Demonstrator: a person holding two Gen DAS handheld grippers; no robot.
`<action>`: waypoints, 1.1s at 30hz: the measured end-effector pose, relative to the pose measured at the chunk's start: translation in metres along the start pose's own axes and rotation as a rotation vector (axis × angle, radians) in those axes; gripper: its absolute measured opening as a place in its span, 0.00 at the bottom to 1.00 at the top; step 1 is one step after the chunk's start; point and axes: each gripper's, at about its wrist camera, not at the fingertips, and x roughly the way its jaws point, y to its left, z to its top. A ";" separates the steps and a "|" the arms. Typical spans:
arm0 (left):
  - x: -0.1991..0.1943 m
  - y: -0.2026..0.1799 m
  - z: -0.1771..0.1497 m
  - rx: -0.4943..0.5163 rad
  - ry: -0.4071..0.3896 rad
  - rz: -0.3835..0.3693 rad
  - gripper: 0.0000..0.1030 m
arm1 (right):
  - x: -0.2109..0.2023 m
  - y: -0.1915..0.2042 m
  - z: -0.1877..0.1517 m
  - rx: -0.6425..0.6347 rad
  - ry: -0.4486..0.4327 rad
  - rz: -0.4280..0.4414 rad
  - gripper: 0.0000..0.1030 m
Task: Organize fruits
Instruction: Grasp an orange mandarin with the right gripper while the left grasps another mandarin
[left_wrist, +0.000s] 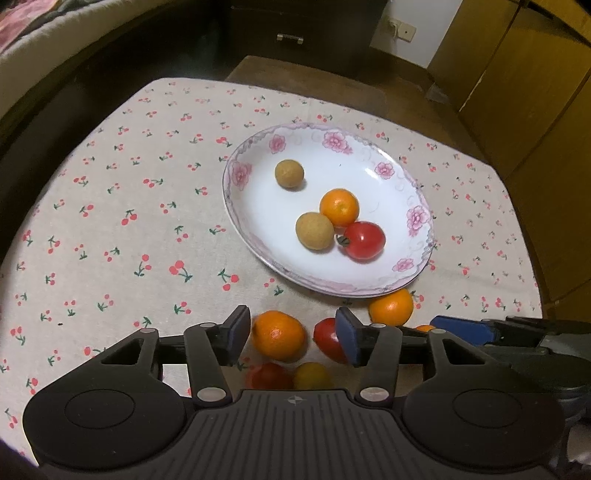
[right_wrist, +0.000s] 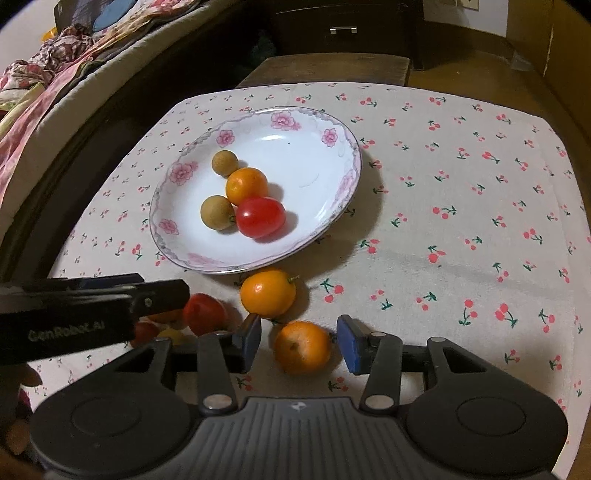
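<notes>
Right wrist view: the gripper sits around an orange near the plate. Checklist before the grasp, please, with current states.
1. Right gripper open: ok.
2. Near orange between the pads, apart from both: ok.
3. Second orange outside the closing path: ok.
4. Left gripper open around its own orange: ok.
5. Red tomato crowding the left gripper's right pad: not ok.
6. Plate has free room: ok.
</notes>
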 end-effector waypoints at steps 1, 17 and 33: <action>0.001 0.000 -0.001 0.000 0.006 0.004 0.58 | 0.000 0.000 0.000 -0.002 0.000 -0.002 0.44; 0.006 0.003 0.000 0.006 0.008 0.020 0.48 | -0.009 -0.008 0.003 0.011 0.005 0.023 0.44; 0.008 0.002 -0.001 0.009 0.013 0.017 0.41 | -0.002 -0.005 0.000 -0.008 0.022 -0.005 0.44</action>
